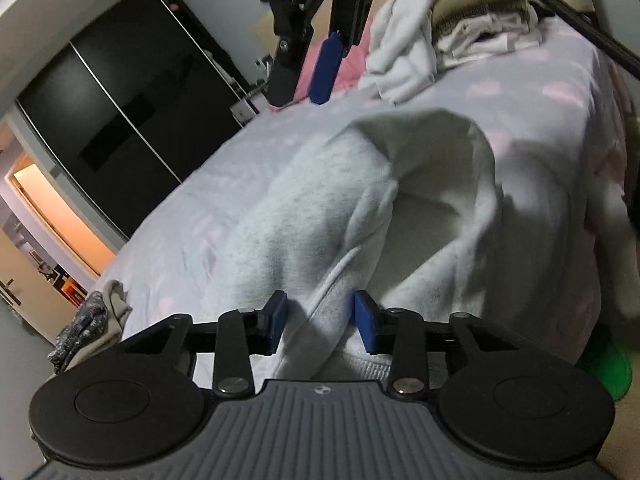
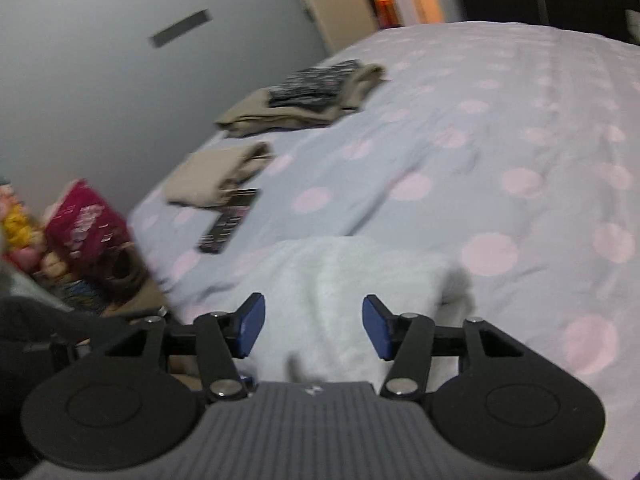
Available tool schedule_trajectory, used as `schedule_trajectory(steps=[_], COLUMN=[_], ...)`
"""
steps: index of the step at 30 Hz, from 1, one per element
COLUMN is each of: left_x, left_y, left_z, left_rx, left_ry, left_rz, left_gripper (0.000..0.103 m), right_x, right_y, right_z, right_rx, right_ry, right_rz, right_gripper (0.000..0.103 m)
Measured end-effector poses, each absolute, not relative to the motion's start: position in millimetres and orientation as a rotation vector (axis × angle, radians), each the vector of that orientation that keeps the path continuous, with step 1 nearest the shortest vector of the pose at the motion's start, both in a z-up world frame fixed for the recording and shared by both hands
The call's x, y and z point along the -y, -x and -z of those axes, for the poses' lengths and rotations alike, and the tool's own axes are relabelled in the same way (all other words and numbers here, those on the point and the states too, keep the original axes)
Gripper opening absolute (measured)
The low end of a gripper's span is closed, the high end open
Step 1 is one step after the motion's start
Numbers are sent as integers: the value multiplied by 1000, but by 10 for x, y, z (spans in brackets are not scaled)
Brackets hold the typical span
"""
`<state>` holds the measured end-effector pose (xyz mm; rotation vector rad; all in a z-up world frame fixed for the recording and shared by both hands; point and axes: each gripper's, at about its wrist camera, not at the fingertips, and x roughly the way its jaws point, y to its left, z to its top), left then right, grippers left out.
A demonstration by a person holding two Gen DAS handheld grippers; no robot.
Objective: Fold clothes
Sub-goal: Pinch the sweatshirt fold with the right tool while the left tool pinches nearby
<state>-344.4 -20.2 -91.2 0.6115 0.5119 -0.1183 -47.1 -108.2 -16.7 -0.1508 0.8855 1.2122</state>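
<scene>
A grey hoodie (image 1: 360, 208) is lying bunched on the bed (image 1: 248, 152), a fold of it passing between the left gripper's (image 1: 320, 322) spread fingers. The right gripper (image 2: 313, 326) is hovering above white cloth (image 2: 344, 272) near the bed's edge, its fingers apart and gripping nothing.

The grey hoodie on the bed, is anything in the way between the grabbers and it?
No, nothing visible is in the way. The left gripper is open with a fold of the grey hoodie already between its pads. The right gripper is open just above the same pale fabric, with only bare bedspread beyond it.
</scene>
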Motion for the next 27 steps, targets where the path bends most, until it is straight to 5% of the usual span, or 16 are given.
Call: schedule_trajectory(steps=[3,7,8,10,12,27], left_x=[161,105,91,63,35,-39], left_y=[3467,3498,3505,3521,3536,3829], left_z=[881,840,830,809,788,947], left_rx=[-514,-518,-519,-520,-522,-564], left_ry=[-593,-568,-561,-549,-536,-569], left_rz=[123,130,132,135,139,185], left_gripper=[9,5,4,4,3,0], right_x=[1022,850,826,783,795,1213], right_y=[415,322,310,292,301,65], right_z=[341,593,622,660,605,750], right_rx=[-906,-945,-955,-975,-969,-1130], right_ry=[186,203,204,208,233,-238], right_rz=[-1099,-1025,-1023,-1027,-1037,-1003], right_gripper=[61,57,51,16,11,8])
